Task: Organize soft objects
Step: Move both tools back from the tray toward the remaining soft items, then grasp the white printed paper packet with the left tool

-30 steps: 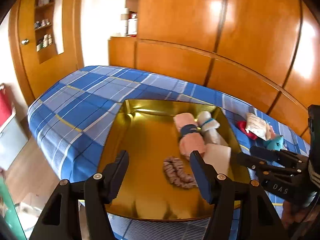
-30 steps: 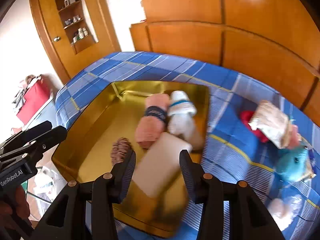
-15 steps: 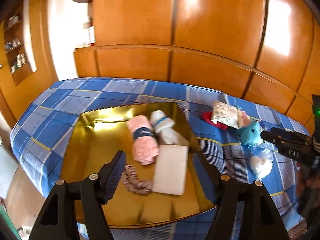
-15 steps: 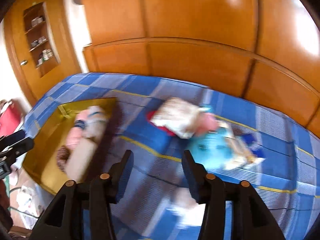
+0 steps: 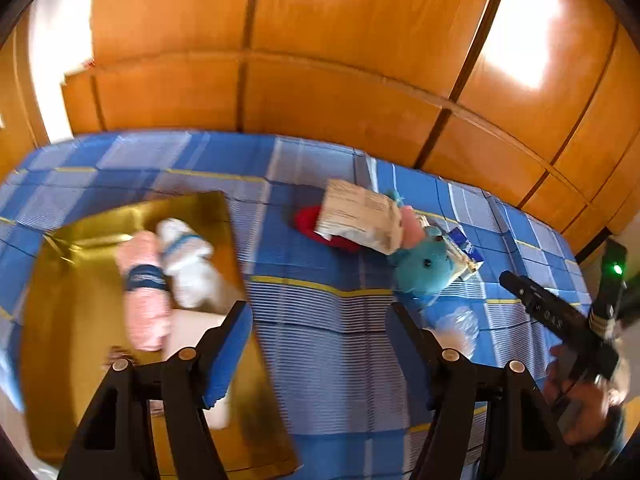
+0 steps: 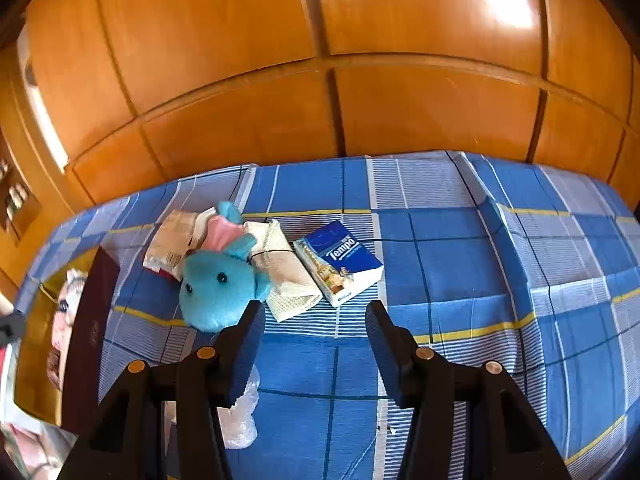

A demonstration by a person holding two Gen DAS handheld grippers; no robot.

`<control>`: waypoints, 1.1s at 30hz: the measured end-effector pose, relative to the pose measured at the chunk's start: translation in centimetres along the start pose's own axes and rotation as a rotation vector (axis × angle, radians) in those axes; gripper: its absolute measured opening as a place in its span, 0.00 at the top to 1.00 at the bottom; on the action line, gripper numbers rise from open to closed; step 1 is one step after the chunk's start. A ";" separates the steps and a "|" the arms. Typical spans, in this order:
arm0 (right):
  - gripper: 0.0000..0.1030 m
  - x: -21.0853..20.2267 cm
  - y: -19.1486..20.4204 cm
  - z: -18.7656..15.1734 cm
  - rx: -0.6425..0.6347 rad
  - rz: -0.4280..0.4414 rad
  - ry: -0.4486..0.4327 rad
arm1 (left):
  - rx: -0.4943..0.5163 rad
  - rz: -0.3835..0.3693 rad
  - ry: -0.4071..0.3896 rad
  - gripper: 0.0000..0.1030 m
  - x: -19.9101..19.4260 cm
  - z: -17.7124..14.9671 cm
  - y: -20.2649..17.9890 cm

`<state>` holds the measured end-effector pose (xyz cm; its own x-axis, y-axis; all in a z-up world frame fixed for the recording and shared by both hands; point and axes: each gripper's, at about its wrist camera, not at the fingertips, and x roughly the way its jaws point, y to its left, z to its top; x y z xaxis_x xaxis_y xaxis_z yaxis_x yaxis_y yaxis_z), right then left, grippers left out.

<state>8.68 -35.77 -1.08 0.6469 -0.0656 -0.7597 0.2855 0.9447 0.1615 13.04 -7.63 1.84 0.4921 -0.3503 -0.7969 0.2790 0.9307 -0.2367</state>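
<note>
Both tongs swung from gold tray (image 5: 64, 320) toward blue plush (image 6: 218, 288) (spread, holding nothing).

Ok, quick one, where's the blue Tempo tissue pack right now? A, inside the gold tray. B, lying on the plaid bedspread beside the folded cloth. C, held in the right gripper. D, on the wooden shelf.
B: in the right wrist view the Tempo tissue pack lies flat on the plaid bedspread, next to the folded cloth, while the right gripper is open and empty.

Turquoise plush toy (image 6: 216, 288), folded cloth (image 6: 286, 276) and Tempo tissue pack (image 6: 340, 262) side by side on blue checked bedspread (image 6: 460, 280).
</note>
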 end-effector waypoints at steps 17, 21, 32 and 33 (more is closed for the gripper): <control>0.48 -0.8 -0.8 0.6 0.067 0.061 -0.011 | -0.386 -0.116 0.211 0.28 12.6 6.8 -1.4; 0.48 -0.5 -0.9 0.7 0.086 0.077 0.008 | -0.359 -0.071 0.148 0.27 12.8 9.6 -2.4; 0.48 0.4 -1.1 0.6 0.110 0.092 0.067 | -0.167 0.047 0.212 0.25 18.6 12.9 -4.0; 0.48 0.5 -1.2 0.5 0.117 0.094 0.074 | -0.165 0.045 0.219 0.26 18.7 12.9 -3.5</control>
<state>9.02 -37.16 -1.31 0.6219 0.0491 -0.7816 0.3098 0.9012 0.3031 31.88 -18.84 -5.09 0.3059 -0.2932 -0.9058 0.1136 0.9558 -0.2710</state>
